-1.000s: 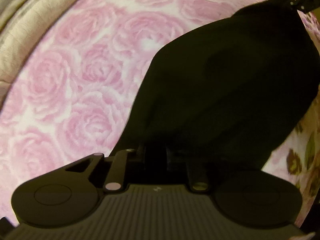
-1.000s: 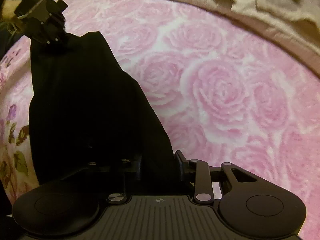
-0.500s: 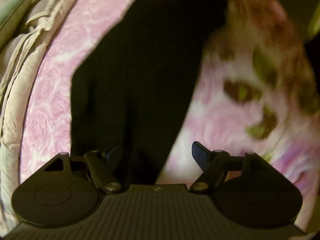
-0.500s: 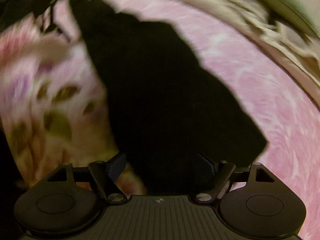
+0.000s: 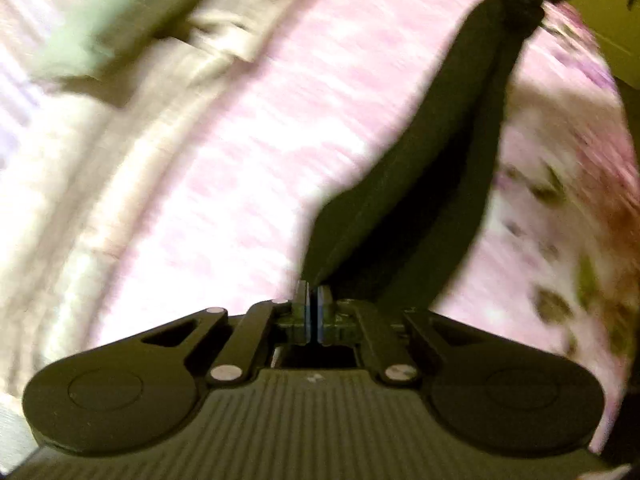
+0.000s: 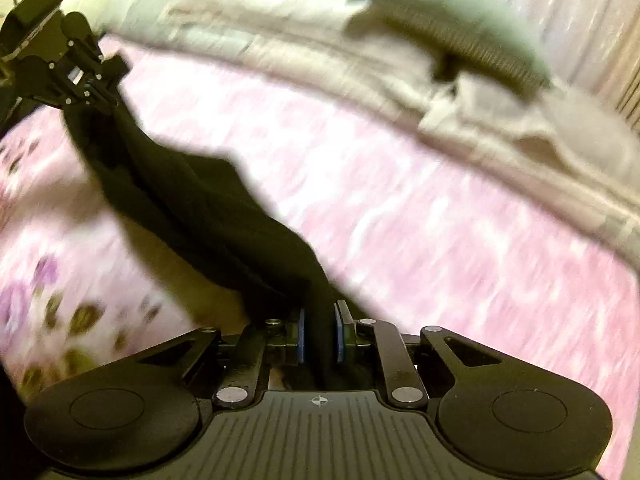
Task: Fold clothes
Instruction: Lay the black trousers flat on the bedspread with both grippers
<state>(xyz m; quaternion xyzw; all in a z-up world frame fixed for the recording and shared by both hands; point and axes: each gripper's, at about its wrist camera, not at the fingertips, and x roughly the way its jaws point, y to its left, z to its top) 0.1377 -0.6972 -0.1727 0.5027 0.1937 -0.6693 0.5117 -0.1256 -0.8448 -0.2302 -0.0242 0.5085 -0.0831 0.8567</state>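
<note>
Both grippers pinch the black garment [image 6: 208, 208], strung taut between them above the pink rose bedspread [image 6: 440, 240]: left gripper [image 5: 313, 312] nearly shut, right gripper [image 6: 319, 336] clamped on thicker cloth. Keeping even tension should lay it flat and wrinkle-free.

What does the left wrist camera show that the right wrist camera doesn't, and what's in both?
Only the left wrist view shows the left gripper up close, its jaws pressed together on an edge of the black garment. Only the right wrist view shows the right gripper up close, its jaws clamped on a thicker bunch of the garment, with the left gripper far off at the top left. Both views share the garment stretched between the grippers, the pink bedspread, the beige bedding and a green cloth, all motion-blurred.
</note>
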